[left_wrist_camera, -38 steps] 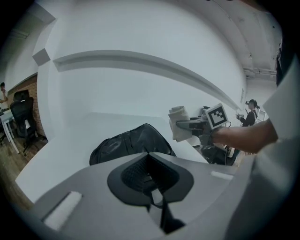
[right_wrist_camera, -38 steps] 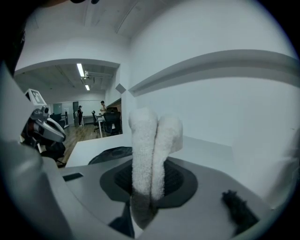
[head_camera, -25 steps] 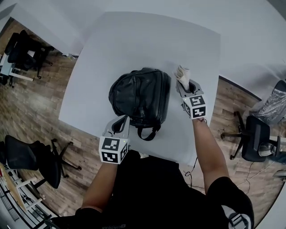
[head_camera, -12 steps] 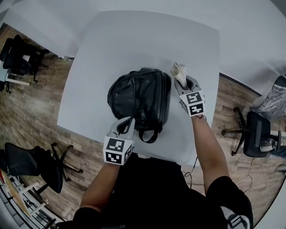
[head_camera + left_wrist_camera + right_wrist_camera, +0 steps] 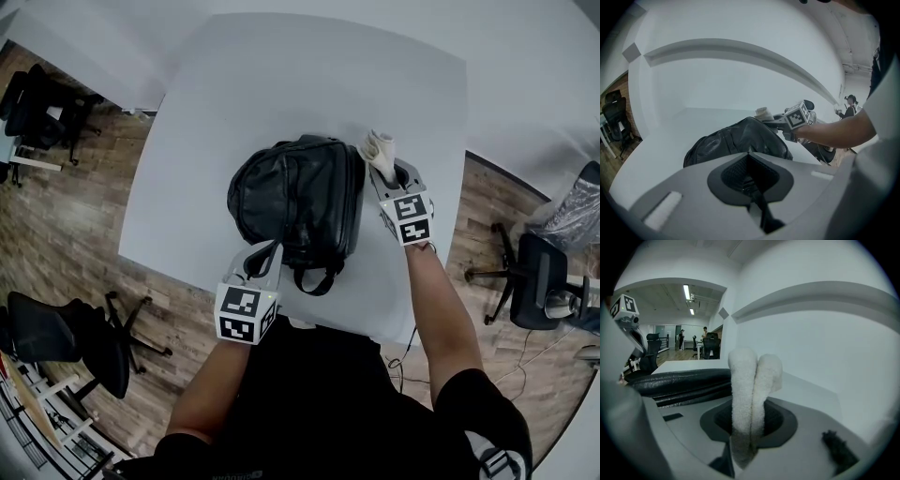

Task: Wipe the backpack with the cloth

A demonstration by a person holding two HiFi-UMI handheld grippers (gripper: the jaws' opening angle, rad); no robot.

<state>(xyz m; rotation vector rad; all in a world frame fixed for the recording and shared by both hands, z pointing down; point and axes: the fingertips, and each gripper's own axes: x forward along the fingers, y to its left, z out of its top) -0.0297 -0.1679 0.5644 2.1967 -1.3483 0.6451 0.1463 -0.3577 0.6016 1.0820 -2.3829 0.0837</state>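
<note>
On the white square table [image 5: 281, 75] lies a black, leather-look backpack [image 5: 295, 197], flat on its side near the table's middle, with its carry loop and straps trailing toward the person at the near edge. At the bag's near left corner sits the left gripper [image 5: 263, 255], its tips against the black material. In the left gripper view its jaws are drawn together with a thin dark strip between them, apparently a strap of the backpack. By the bag's far right corner is the right gripper [image 5: 382, 161], clamped on a folded white terry cloth [image 5: 378, 146] that stands up out of the jaws in two soft upright rolls. The cloth is just beside the backpack's right side, level with its top edge; whether it touches the bag cannot be told. Wooden floor [image 5: 66, 234] surrounds the table, with a black office chair [image 5: 56, 328] to the left.
</note>
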